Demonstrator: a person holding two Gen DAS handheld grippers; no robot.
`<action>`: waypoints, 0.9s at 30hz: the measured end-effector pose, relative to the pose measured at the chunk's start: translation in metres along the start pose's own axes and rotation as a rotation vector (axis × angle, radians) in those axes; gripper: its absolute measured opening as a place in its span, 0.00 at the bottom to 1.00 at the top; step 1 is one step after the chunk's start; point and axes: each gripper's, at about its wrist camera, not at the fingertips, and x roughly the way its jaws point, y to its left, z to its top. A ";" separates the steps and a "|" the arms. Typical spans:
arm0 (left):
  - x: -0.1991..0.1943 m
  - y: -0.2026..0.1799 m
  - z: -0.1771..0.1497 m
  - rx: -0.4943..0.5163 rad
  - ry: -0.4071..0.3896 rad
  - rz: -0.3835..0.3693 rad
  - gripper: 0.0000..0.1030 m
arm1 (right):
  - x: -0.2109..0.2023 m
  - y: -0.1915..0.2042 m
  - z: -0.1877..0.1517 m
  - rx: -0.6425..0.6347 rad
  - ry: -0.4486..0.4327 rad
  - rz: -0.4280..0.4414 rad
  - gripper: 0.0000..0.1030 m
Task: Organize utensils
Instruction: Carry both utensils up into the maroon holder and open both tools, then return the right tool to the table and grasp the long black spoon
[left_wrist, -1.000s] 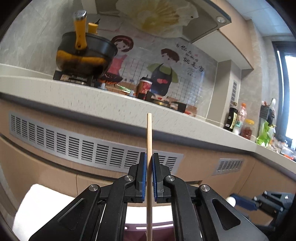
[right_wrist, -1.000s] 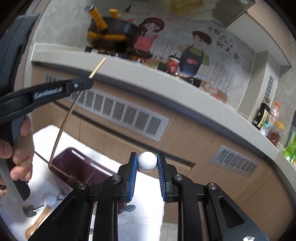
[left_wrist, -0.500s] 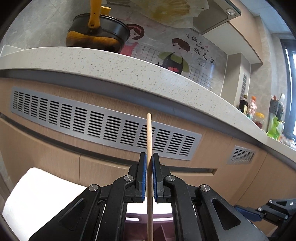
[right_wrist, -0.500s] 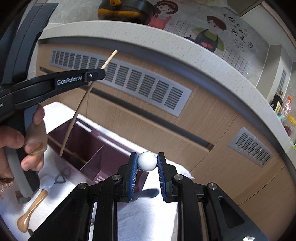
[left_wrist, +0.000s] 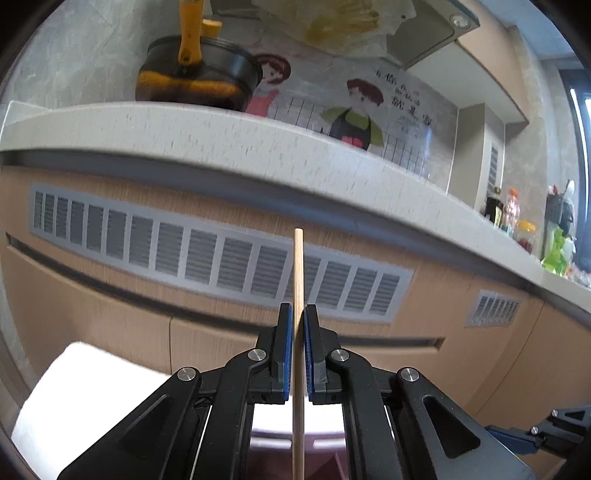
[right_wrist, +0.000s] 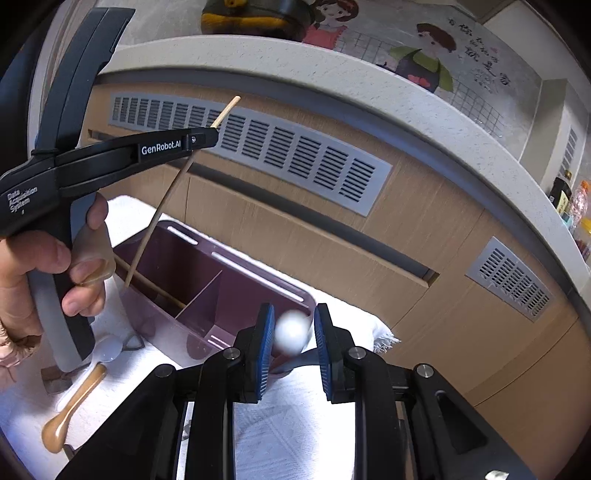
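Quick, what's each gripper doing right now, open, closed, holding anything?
Left gripper: closed on a chopstick.
Right gripper: open, tongs apart from the white spoon handle between them.

Left gripper (left_wrist: 298, 347) clamped on upright wooden chopstick (left_wrist: 297, 295), pan (left_wrist: 199, 83) on counter (left_wrist: 221, 136) above, vent grille (left_wrist: 207, 247) behind, white cloth (left_wrist: 74, 387) btm-left

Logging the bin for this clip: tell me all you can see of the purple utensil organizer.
The purple utensil organizer is a glossy, plastic-looking open-top box with slotted rims and an inner divider forming compartments. It stands on a white towel below the cabinet front. One chopstick lies slanted inside the left compartment; the left gripper's chopstick dips toward it.
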 end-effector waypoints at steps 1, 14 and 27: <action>0.001 -0.002 0.002 0.002 -0.005 -0.004 0.06 | -0.002 -0.002 0.000 0.005 -0.008 0.000 0.21; 0.015 0.010 -0.009 -0.078 0.082 -0.009 0.08 | -0.032 -0.015 -0.016 0.083 -0.078 0.017 0.58; -0.106 0.038 -0.026 0.004 0.313 0.045 0.52 | -0.053 0.002 -0.058 0.148 0.003 0.109 0.94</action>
